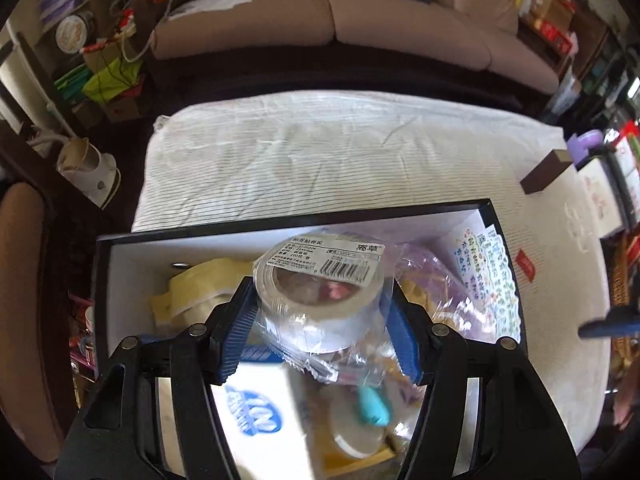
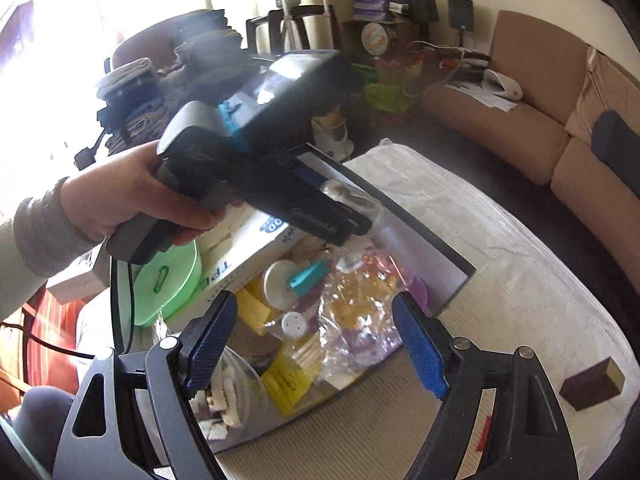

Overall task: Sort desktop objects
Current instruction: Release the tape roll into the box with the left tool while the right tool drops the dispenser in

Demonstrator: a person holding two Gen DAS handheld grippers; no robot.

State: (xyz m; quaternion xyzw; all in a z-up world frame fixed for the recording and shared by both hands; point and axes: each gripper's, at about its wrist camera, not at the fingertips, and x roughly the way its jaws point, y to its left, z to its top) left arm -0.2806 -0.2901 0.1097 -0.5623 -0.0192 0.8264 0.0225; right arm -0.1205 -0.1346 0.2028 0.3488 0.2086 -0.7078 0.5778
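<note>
Sitting between left fingers (image 1: 242,320): wrapped tape roll (image 1: 320,292), gripped.

Left gripper (image 1: 318,312) and its tape roll (image 1: 320,284) block much of the box (image 1: 102,280) interior from us. We see the tissue pack (image 1: 256,412) blurred and cut by the finger, label unreadable. Teal item (image 1: 370,404) is smeared, we can't identify it. Brown block (image 2: 592,386) touches the fisheye border in right wrist view. The person's hand (image 2: 120,196) hides the left gripper's handle. Window area is blown out, nothing readable there.
</note>
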